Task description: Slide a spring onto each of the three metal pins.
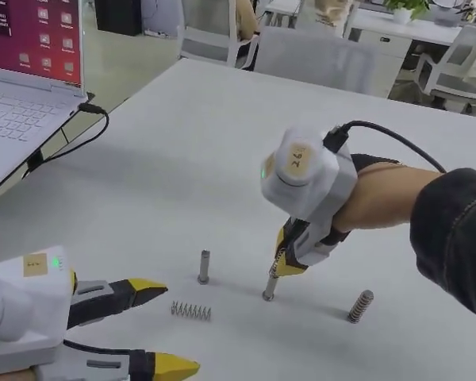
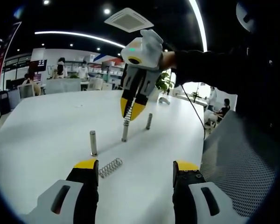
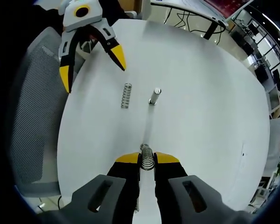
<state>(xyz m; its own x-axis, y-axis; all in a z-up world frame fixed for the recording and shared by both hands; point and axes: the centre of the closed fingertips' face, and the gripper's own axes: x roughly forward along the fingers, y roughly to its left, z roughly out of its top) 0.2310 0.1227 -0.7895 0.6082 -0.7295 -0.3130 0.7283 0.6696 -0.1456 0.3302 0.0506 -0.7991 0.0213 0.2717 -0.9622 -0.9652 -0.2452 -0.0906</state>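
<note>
A bare grey cylindrical metal pin point(image 1: 204, 267) stood upright on the white table point(image 1: 222, 143). Just beside it, a loose coiled steel spring point(image 1: 190, 310) lay on its side. The middle pin point(image 1: 269, 289) stood upright; a second spring point(image 2: 127, 114) sat over its top, clamped between the yellow-tipped fingers point(image 3: 127, 158) of the right gripper point(image 3: 147, 161). The spring-covered third pin point(image 1: 360, 306) stood apart.

Mid pin point(image 1: 269, 290) top half behind right claw point(image 1: 288, 267) & spring point(image 1: 280, 260); laptop point(image 1: 20, 95) cut by left edge

No text legible, lines on the laptop screen point(image 1: 32, 32) too blurred, tan sticker point(image 1: 299, 160) on the right gripper point(image 1: 285, 266), right of the laptop, marks unreadable
</note>
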